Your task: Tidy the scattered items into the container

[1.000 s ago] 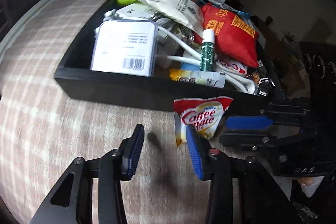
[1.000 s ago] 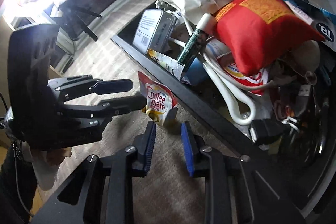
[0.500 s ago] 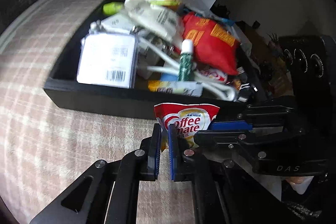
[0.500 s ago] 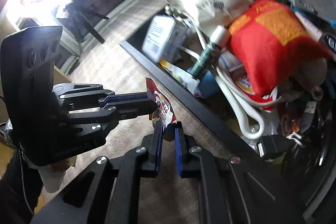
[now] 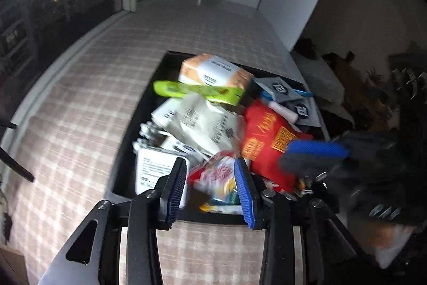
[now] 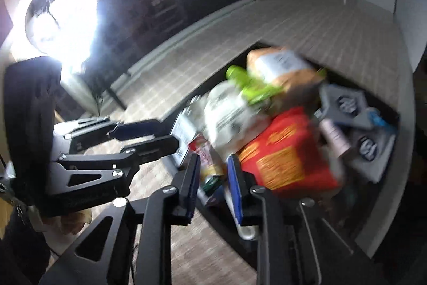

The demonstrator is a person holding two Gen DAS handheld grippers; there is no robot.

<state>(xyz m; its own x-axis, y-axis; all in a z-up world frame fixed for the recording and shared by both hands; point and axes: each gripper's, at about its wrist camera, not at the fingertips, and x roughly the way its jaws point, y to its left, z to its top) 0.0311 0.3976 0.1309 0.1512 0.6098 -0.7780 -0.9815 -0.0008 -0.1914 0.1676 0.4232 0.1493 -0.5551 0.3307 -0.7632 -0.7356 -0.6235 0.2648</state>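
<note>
The red and white Coffee-mate sachet [image 5: 216, 174] lies blurred in the black tray [image 5: 138, 122], near its front edge, on top of other items. My left gripper [image 5: 210, 190] is open above it with nothing between the pads. My right gripper [image 6: 213, 188] is open too, with the sachet [image 6: 205, 156] just beyond its tips. In the left wrist view the right gripper's blue pad [image 5: 315, 150] shows over the tray's right side. In the right wrist view the left gripper [image 6: 149, 132] reaches in from the left.
The tray is piled with a red pouch [image 5: 269, 143], a white pouch [image 5: 202, 122], a green packet [image 5: 197, 91], an orange-white bag [image 5: 213, 70] and a white box [image 5: 154, 170]. It stands on a checked tablecloth [image 5: 80, 111]. A bright ring light [image 6: 58, 18] stands at left.
Both grippers rose over the tray with the sachet pinched, then opened. The sachet dropped into the tray. Both views now look down from higher, with motion blur.
</note>
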